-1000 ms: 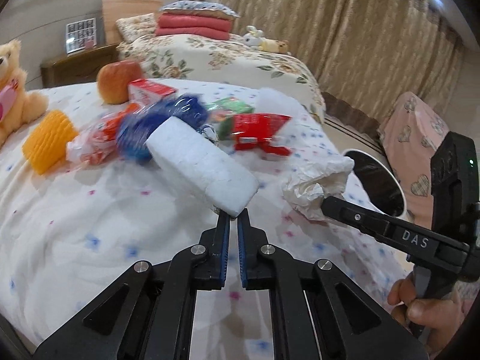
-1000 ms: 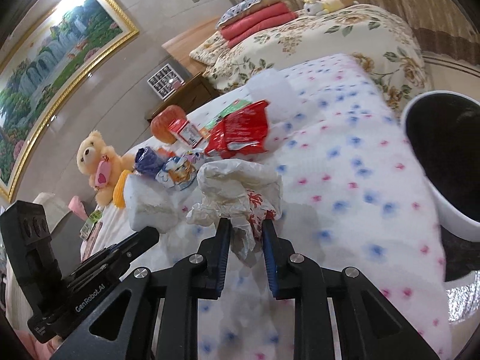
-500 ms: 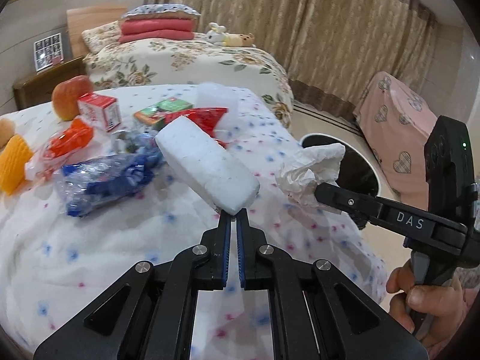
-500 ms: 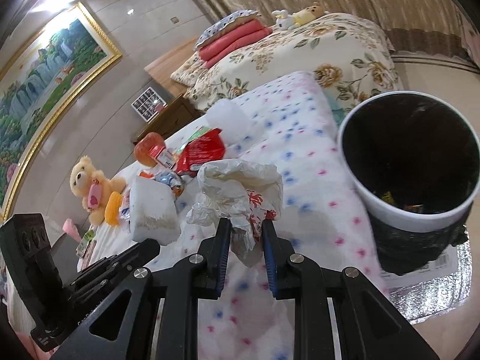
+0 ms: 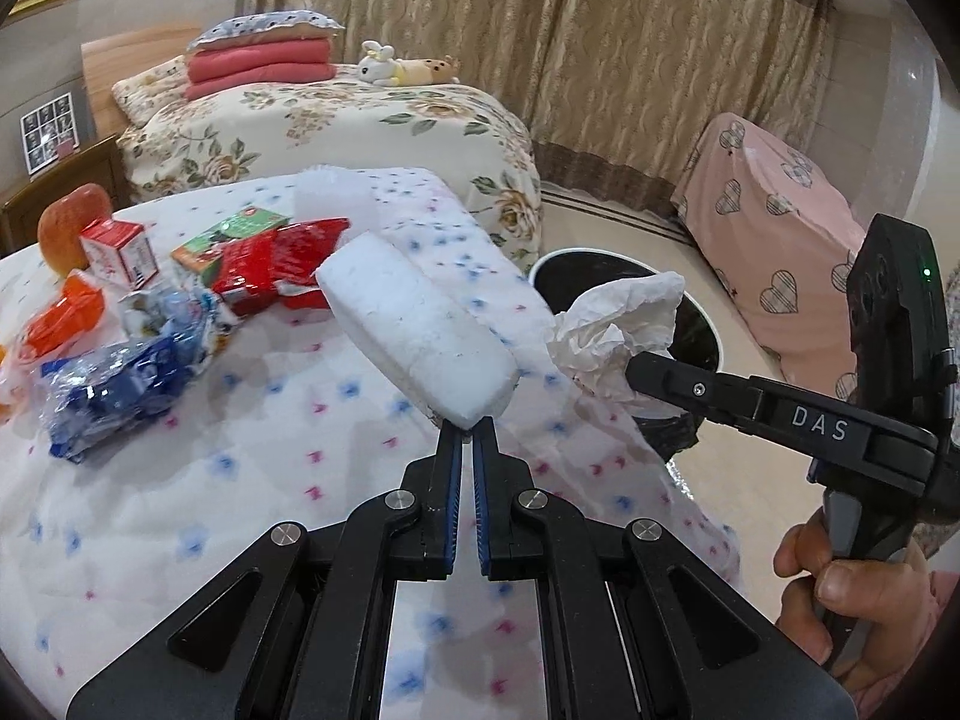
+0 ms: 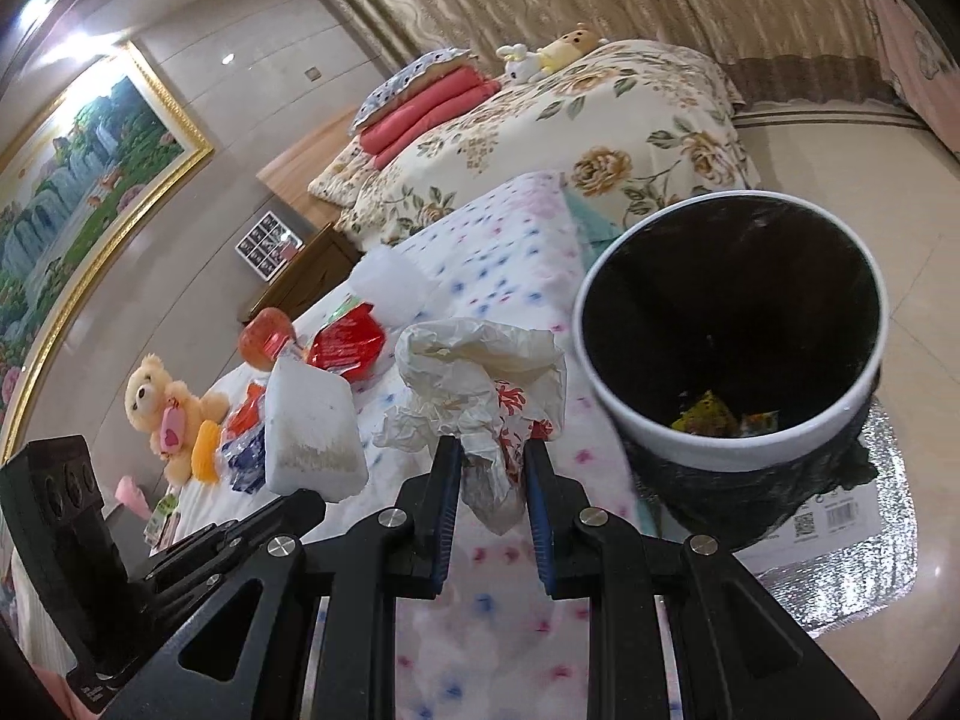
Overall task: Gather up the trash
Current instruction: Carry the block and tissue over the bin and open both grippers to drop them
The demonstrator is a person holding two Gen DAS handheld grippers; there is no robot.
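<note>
From the left wrist, the left hand-held gripper (image 5: 467, 429) had its jaws pressed almost together on the thin corner of a white foam block (image 5: 414, 339), which stuck up and away over the bed (image 5: 180, 510). Foam like that looked very light and stiff but crumbly, so a corner pinch would probably hold while risking a broken edge; a grip across the middle would be safer. Beyond it the right hand-held gripper (image 5: 630, 369) carried a crumpled wrapper (image 5: 618, 324) just before the bin (image 5: 702, 306). More litter, a blue bag (image 5: 120, 384) and a red packet (image 5: 270, 264), lay on the bed. From the right wrist, the right hand-held gripper (image 6: 492, 450) pinched the wrapper (image 6: 480, 378) at its bunched lower end, jaws partly apart around it. It looked soft, thin and weightless, likely to cling or drift, so the bunched part was the right hold. The bin (image 6: 618, 420), black-lined and nearly empty, stood just beside it, with the block (image 6: 312, 426) at the left.
</note>
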